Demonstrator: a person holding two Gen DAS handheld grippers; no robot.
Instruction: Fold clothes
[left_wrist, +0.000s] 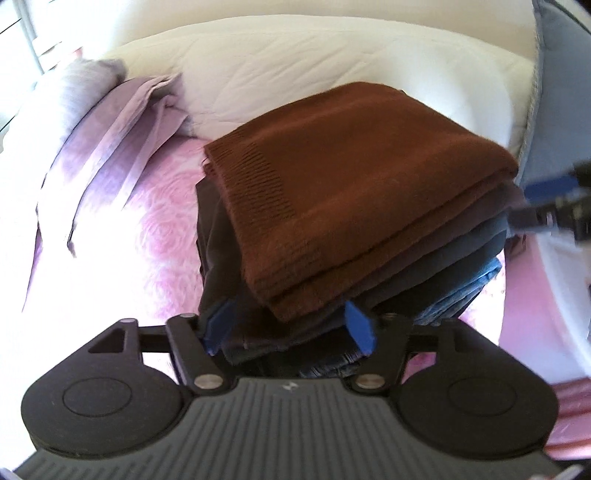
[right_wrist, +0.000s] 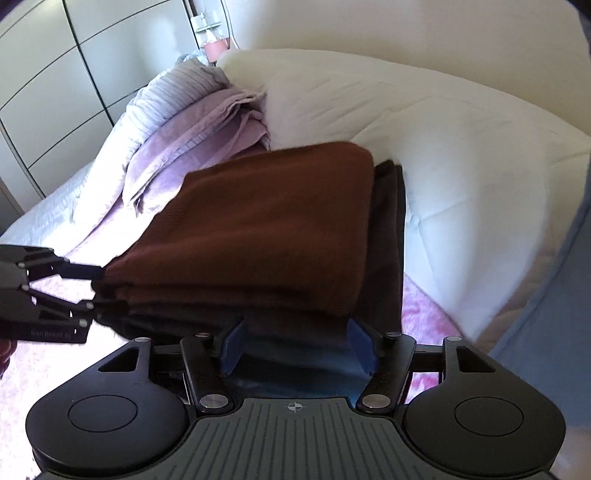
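Your left gripper (left_wrist: 290, 325) and right gripper (right_wrist: 297, 345) sit level, jaws spread, flanking the folded clothes stack (left_wrist: 351, 206).

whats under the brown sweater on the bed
Under the brown sweater lies a stack of folded dark garments with blue denim at the bottom. How many pieces, and what they are, is covered.
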